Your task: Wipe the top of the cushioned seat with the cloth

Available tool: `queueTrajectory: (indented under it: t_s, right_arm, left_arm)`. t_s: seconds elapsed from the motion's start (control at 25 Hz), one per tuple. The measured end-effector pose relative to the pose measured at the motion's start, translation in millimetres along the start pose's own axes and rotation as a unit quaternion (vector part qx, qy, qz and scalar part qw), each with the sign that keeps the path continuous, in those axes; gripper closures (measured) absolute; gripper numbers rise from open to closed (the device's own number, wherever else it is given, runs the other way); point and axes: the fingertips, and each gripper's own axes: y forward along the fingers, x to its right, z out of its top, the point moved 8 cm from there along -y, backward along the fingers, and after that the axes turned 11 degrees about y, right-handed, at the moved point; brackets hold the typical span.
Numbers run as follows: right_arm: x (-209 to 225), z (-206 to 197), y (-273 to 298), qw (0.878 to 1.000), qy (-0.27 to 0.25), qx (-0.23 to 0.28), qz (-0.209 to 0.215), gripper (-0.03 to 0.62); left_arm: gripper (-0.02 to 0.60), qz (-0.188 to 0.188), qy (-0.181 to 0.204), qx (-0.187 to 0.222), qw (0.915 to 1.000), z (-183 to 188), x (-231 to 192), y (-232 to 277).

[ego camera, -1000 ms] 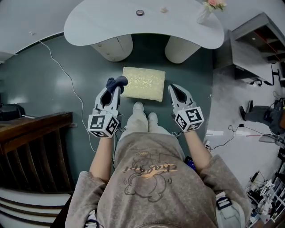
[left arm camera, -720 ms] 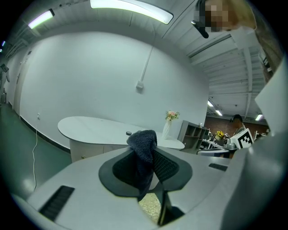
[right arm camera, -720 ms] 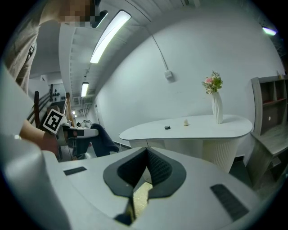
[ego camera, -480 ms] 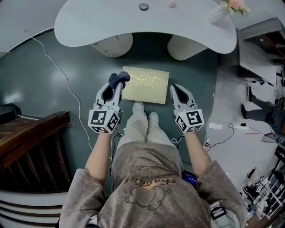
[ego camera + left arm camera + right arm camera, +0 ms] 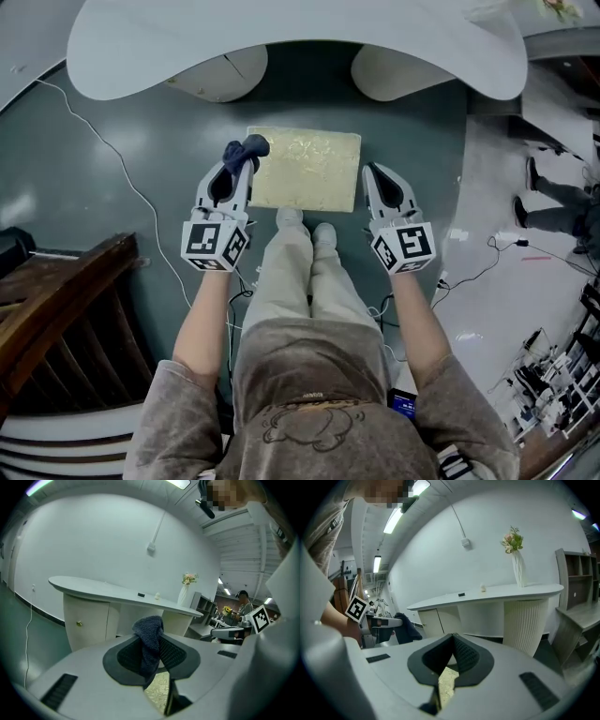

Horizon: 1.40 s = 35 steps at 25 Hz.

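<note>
The cushioned seat [image 5: 305, 169] is a pale yellow patterned block on the dark green floor, straight ahead of the person's feet. A dark blue cloth [image 5: 246, 150] bunches out of my left gripper [image 5: 238, 169], which is shut on it and hangs over the seat's near left corner. In the left gripper view the cloth [image 5: 150, 641] stands up between the jaws, with a bit of the seat [image 5: 159, 691] below. My right gripper [image 5: 373, 172] hovers just off the seat's right edge, jaws shut on nothing.
A curved white table [image 5: 281, 42] on two rounded pedestals [image 5: 220, 75] stands just beyond the seat. A white cable [image 5: 122, 169] runs over the floor at left. A dark wooden railing [image 5: 56, 300] is at lower left. A vase of flowers [image 5: 515, 559] stands on the table.
The view has shifted forward, so the seat and table sit nearer and larger. Both grippers keep their pose beside the seat, the left still holding the cloth.
</note>
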Motion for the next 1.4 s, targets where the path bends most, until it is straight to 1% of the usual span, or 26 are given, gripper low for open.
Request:
queueTrajectory:
  t_s: [0.16,0.28,0.44,0.8,0.96,1.12,1.28,1.4]
  right_arm:
    - [14,-24,17,1.000,0.004,-0.010,-0.003,0.599]
    - [19,-36,27,1.000,0.007,-0.016,-0.006,0.599]
    - [29,-53,31,1.000,0.010,-0.022,-0.009,0.599]
    - [46,-72,41,0.999,0.020,-0.031,-0.014,0.599]
    - [49,-77,38,0.999,0.021,-0.039,-0.011,0.599]
    - [52,-80,35,0.999,0.022,-0.049,-0.006,0.599]
    - [57,-80,35,0.998,0.018,-0.052,0.000,0.599]
    - [62,-77,34,0.998,0.016,-0.053,0.001,0.599]
  left_arm:
    - [0.486,-0.001,-0.001,-0.008,1.0000,-31,-10,19]
    - [0.486,-0.002,0.001,-0.014,0.9999,-48,-20,30]
    - [0.486,0.006,-0.005,-0.020,0.9998,-71,-27,39]
    - [0.486,0.013,0.008,-0.039,0.9991,-109,-46,62]
    - [0.486,0.025,0.019,-0.057,0.9979,-125,-60,74]
    - [0.486,0.029,0.025,-0.080,0.9961,-143,-72,88]
    - [0.486,0.042,0.024,-0.110,0.9927,-165,-85,103]
    - [0.486,0.053,0.015,-0.129,0.9901,-178,-92,112]
